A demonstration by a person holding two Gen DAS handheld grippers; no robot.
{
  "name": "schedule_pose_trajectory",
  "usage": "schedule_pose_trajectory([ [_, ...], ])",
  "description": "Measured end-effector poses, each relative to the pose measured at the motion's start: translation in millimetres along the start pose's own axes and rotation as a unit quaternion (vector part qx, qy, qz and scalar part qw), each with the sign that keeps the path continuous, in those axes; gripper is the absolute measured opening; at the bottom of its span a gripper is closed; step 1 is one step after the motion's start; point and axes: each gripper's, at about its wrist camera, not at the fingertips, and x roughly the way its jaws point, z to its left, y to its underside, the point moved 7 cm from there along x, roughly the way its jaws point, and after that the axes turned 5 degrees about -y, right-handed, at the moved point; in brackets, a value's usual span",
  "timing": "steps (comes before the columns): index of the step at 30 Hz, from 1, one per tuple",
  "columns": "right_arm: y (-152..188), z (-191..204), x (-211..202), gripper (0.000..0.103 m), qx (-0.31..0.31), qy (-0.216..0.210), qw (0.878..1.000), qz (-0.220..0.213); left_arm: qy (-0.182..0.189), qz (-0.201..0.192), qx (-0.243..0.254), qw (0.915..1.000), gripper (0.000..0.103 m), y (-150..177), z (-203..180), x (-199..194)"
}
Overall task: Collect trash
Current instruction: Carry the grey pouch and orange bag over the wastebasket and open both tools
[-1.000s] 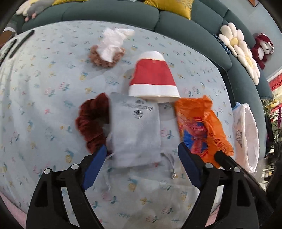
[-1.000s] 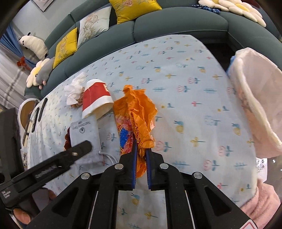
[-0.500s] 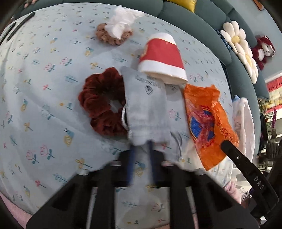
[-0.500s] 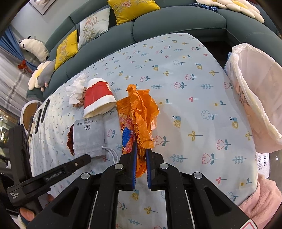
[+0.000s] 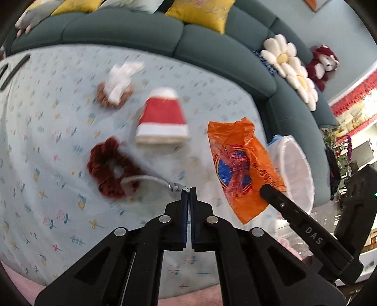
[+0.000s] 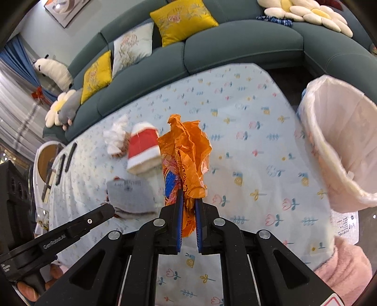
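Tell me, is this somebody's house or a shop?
Probably a home's living room: a long green sofa with yellow cushions, plush toys, and a table with a flowery cloth.

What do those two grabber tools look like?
Both are black plastic. The left gripper and right gripper each have two blue-padded jaws, black triangular struts with cut-outs, and round silver bolts. One tool's side has white letters reading "DAS". A fluffy pink sleeve shows at the right.

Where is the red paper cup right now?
The red paper cup lies tipped over mid-table in the left wrist view, between the white tissue behind it, the dark red scrunchie in front, and the orange bag to its right.
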Motion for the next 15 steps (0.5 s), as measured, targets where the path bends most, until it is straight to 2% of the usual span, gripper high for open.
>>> schedule_pose_trajectory([
  [6, -26, -11, -41, 0.008, 0.009, -0.001, 0.999, -0.041, 0.02, -0.034, 0.034, 0.9986, 0.001, -21, -43, -30],
  [15, -66, -49, -109, 0.008, 0.019, 0.019, 0.994, -0.105, 0.06, -0.072, 0.1, 0.9906, 0.001, -56, -142, -59],
])
